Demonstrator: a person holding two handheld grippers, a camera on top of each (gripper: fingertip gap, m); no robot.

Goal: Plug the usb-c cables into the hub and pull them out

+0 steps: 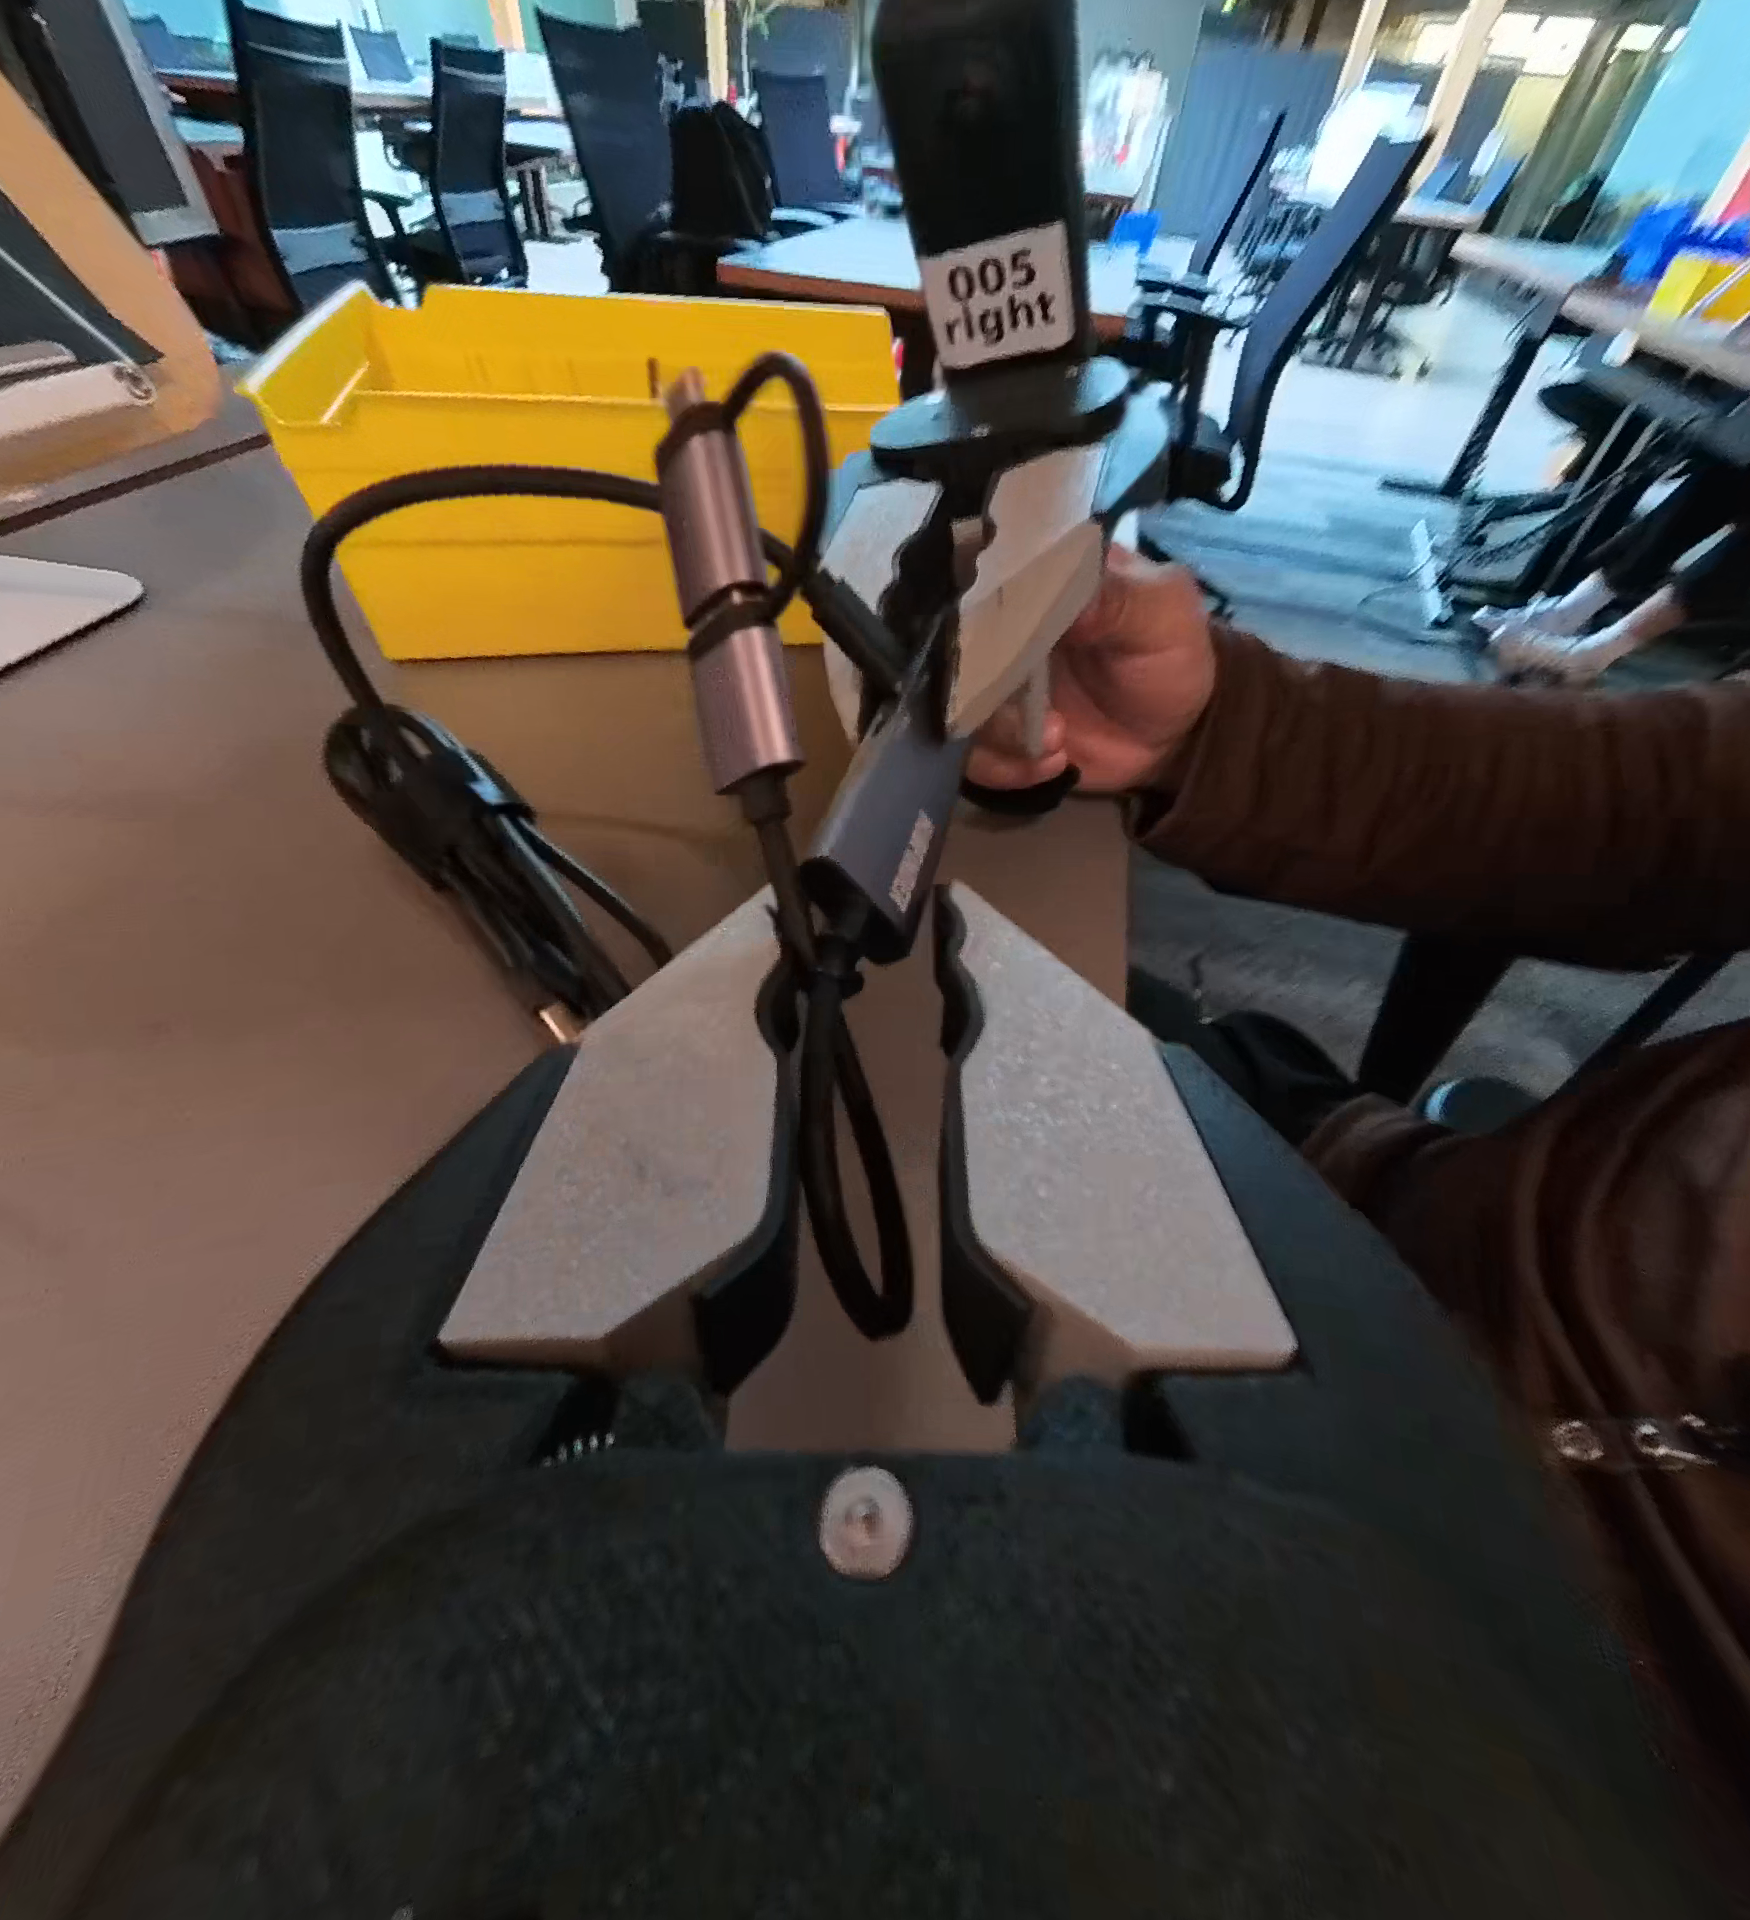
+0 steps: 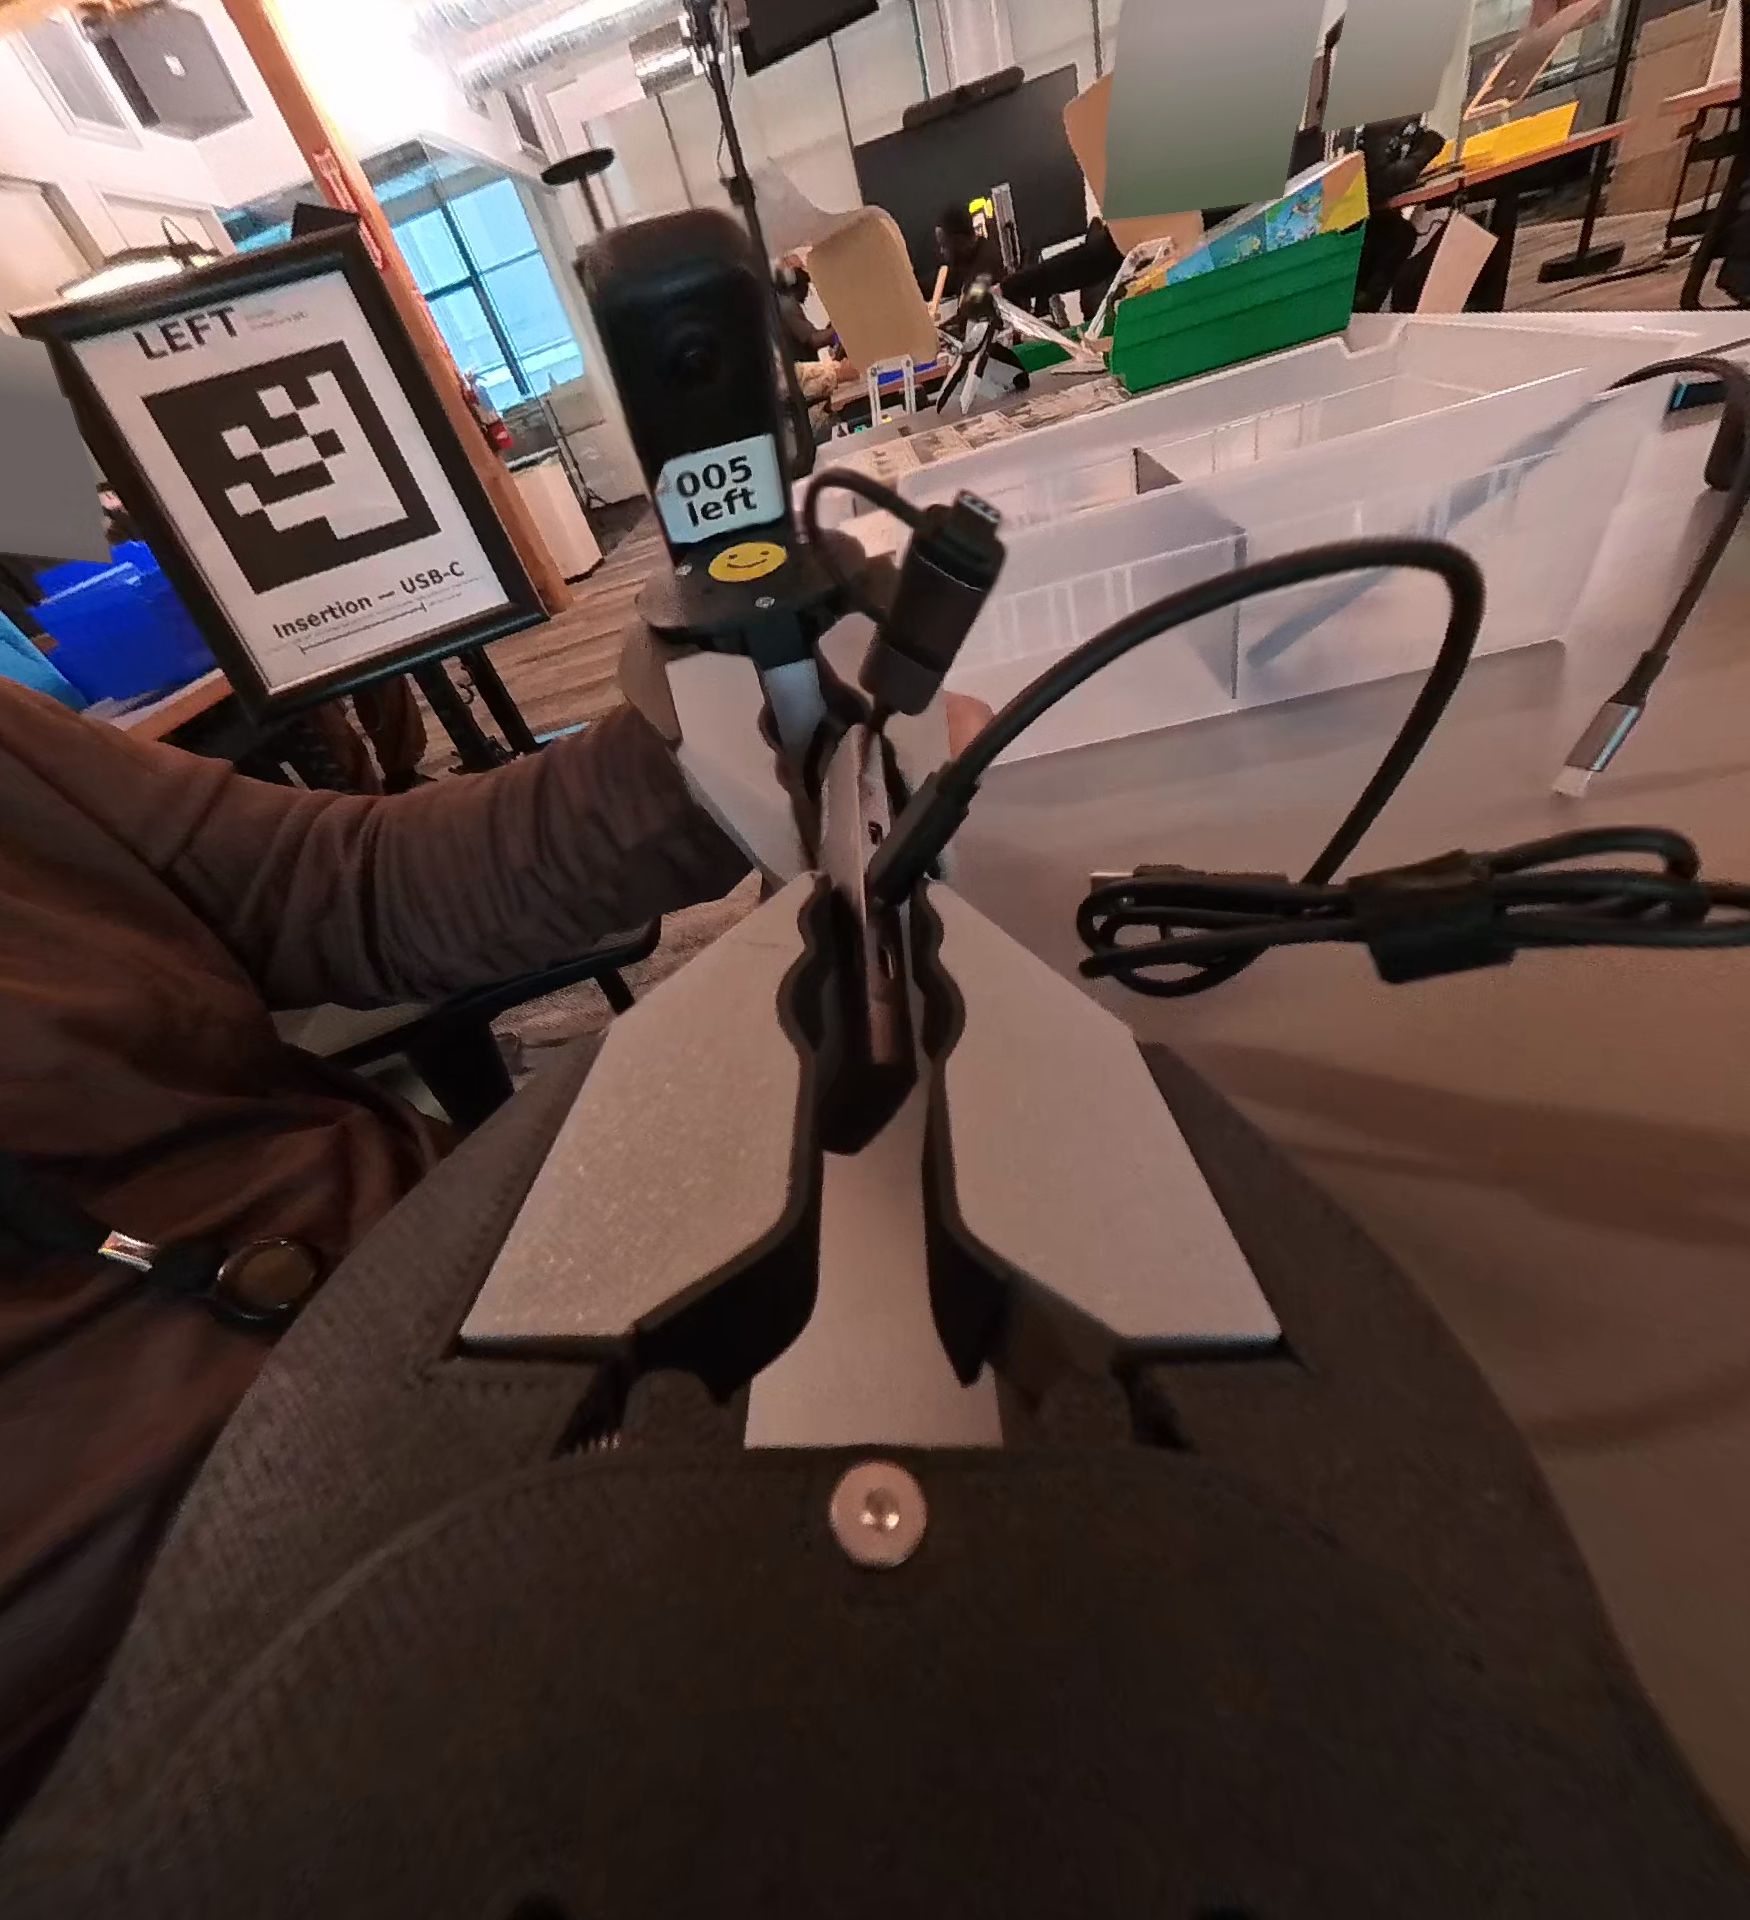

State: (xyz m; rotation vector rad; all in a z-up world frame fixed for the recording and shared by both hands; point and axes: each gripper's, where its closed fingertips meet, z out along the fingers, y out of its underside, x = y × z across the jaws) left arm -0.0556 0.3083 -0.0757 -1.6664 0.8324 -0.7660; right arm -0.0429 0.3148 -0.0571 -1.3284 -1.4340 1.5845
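Note:
Both grippers hold a slim grey hub (image 1: 886,821) in the air between them, above the table edge. My left gripper (image 1: 863,909) is shut on its near end, where the hub's own short black lead loops down between the fingers. My right gripper (image 2: 866,894) is shut on the hub (image 2: 858,821), seen edge-on, and shows opposite in the left wrist view (image 1: 938,623). A black USB-C plug (image 2: 918,831) sits in the hub's side port just past my right fingertips. A grey cylindrical connector (image 1: 736,644) on the hub's lead sticks up beside it.
The plugged cable runs to a tied black bundle (image 2: 1422,914) on the brown table (image 2: 1473,1247). A second cable with a silver plug (image 2: 1603,732) hangs by a clear divided bin (image 2: 1370,499). A yellow bin (image 1: 538,520) stands behind the hub. A framed sign (image 2: 289,468) stands off the table.

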